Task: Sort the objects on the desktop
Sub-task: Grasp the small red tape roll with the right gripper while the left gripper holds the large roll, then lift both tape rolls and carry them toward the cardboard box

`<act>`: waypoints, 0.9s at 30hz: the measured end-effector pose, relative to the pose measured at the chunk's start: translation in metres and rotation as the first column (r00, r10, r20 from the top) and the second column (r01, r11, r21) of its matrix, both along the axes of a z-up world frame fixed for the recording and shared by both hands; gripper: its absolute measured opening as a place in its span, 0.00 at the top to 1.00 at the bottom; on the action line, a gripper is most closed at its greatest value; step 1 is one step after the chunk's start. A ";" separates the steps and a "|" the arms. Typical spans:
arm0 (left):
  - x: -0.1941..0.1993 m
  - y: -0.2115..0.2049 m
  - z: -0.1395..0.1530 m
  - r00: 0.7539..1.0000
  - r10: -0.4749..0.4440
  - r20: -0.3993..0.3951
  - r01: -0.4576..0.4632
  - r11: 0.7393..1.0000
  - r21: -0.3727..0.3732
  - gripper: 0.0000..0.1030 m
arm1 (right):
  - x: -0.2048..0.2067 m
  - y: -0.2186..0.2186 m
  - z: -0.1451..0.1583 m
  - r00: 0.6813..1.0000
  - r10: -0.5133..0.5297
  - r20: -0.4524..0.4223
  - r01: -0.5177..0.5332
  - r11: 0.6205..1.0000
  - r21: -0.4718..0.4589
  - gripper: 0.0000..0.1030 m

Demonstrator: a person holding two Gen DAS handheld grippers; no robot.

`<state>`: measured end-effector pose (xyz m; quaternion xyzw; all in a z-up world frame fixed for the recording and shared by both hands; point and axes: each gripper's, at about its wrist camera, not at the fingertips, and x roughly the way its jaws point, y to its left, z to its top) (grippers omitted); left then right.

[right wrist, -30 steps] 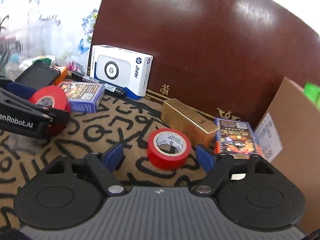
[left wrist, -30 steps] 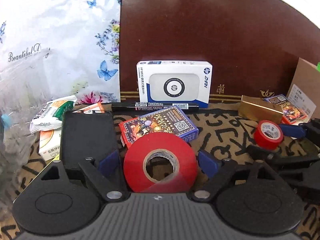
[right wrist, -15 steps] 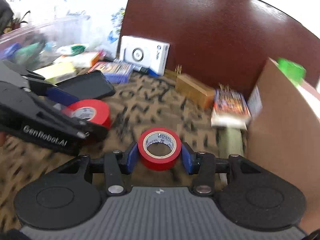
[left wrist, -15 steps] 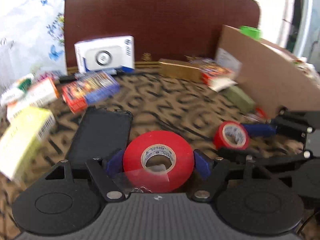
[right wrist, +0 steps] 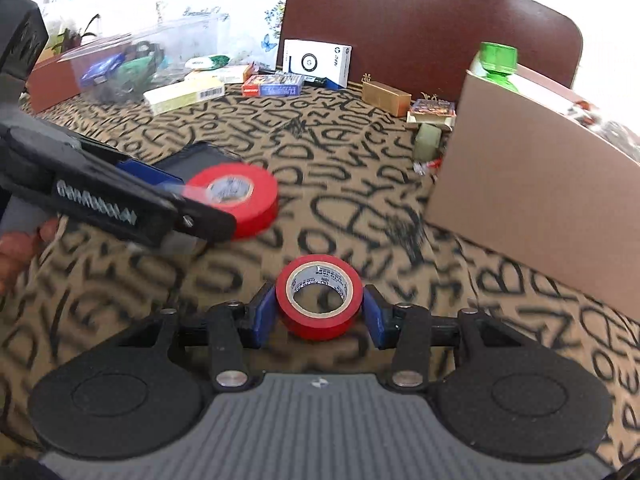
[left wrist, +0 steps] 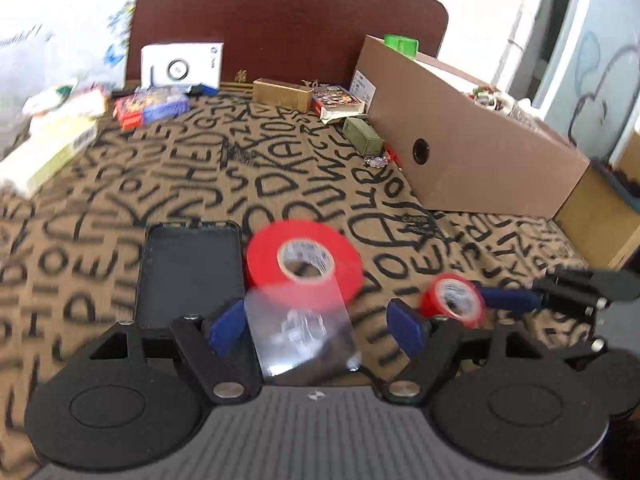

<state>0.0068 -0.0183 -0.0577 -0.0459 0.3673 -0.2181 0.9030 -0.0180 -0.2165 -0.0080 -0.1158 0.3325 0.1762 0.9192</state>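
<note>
The right gripper point(right wrist: 319, 312) is clamped on the small red roll point(right wrist: 319, 295), both pads against its sides; its jaws have just been closing on it. The left gripper point(left wrist: 316, 326) stands wide, pads clear of the big red roll point(left wrist: 303, 266), which sits ahead of its fingertips over the lettered cloth point(left wrist: 240, 184). Only the left view shows a clear packet point(left wrist: 300, 330) between those jaws. Only the right view shows a hand point(right wrist: 18, 248) and a green bottle point(right wrist: 498, 60) behind the cardboard box point(right wrist: 532, 200).
</note>
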 end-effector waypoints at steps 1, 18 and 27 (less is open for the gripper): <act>-0.003 0.001 0.003 1.000 0.017 -0.006 -0.017 1.000 -0.015 0.22 | -0.005 -0.003 -0.001 1.000 -0.001 0.003 0.001 1.000 0.004 0.55; 0.025 -0.034 0.022 0.994 0.031 0.101 -0.037 0.998 0.060 0.17 | -0.016 -0.020 -0.005 0.997 -0.070 0.014 0.069 0.997 0.034 0.29; 0.029 -0.063 0.005 0.977 -0.188 0.100 0.165 0.965 0.205 0.18 | -0.012 -0.023 -0.008 0.994 -0.107 -0.007 0.107 0.993 0.039 0.14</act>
